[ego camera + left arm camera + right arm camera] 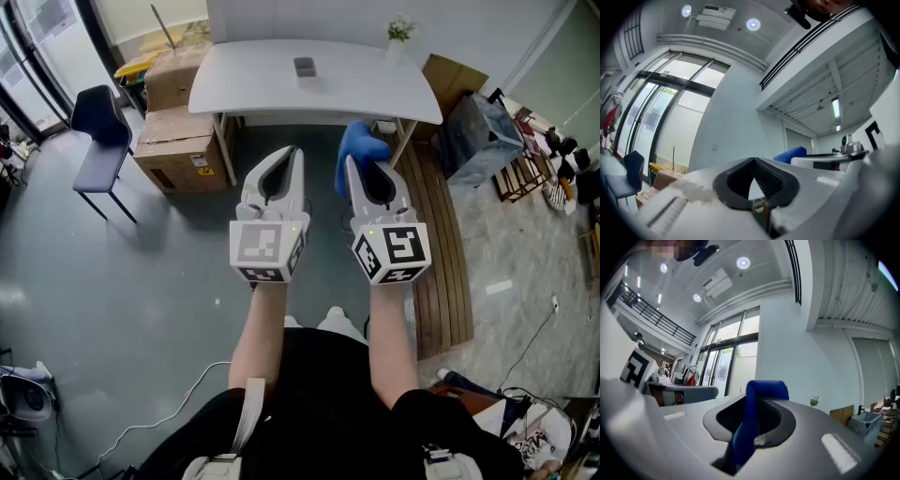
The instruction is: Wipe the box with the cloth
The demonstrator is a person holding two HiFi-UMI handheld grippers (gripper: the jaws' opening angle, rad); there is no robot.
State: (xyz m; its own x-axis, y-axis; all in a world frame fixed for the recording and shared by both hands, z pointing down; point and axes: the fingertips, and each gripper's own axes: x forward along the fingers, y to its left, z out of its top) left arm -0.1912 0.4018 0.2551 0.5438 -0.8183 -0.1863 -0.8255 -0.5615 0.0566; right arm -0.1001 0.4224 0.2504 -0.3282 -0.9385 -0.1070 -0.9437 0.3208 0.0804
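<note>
Cloth – blue, pinched in the right gripper. In the right gripper view we see it run as a folded band up through the oval gap of the jaws and bulge out over their tips, the jaws closed on it. In the head view the bunched end sticks out past the tips, up and to the right, in front of the near edge of the white table. Left gripper: jaws brought together at the tips, nothing between them; its own view shows only the wall through the gap behind the tips. We hold both grippers side by side, near each other but not touching, raised over the grey floor, each marker cube facing the head camera. Small grey box – it sits on the table top toward the far edge, well apart from both grippers and from the cloth. A potted plant stands at the far right corner of the table. Left of the table we note stacked cardboard boxes and, further left, a blue chair. Wooden slats lie on the floor to the right of the grippers.
</note>
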